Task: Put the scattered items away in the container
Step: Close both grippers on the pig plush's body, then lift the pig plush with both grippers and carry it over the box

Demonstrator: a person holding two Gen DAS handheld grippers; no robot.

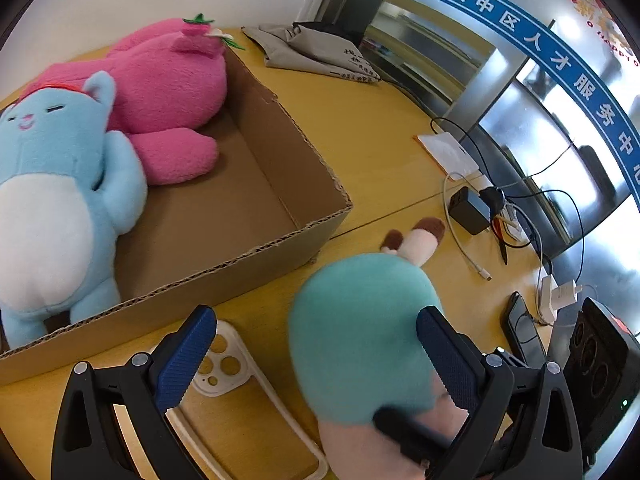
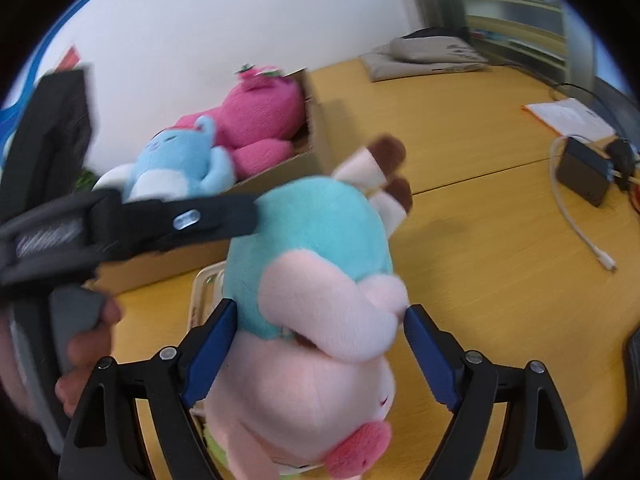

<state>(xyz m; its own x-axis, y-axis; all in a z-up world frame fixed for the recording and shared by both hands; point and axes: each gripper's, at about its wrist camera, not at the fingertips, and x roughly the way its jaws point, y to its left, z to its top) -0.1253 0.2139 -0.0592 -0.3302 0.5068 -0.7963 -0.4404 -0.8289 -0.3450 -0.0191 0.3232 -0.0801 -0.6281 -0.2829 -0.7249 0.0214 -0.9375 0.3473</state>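
A pig plush (image 2: 312,240) in a teal garment hangs upside down, brown feet raised, between the fingers of my right gripper (image 2: 322,307), whose blue pads lie against its sides. My left gripper (image 1: 316,314) stands wide open around the same plush (image 1: 360,328): the right finger touches the teal back and the left finger is well clear. That left finger (image 2: 200,216) shows as a black bar in the right wrist view. The cardboard box (image 1: 320,168) holds a pink plush (image 1: 172,80) and a blue plush (image 1: 52,184). A white phone case (image 1: 208,388) lies on the table under my left finger.
A grey bag (image 1: 320,48) lies at the far table edge. Papers (image 1: 448,152), a black charger with cables (image 1: 468,208), a phone (image 1: 524,328) and a black device (image 1: 600,360) crowd the right side. A hand (image 2: 88,344) grips the left gripper's handle.
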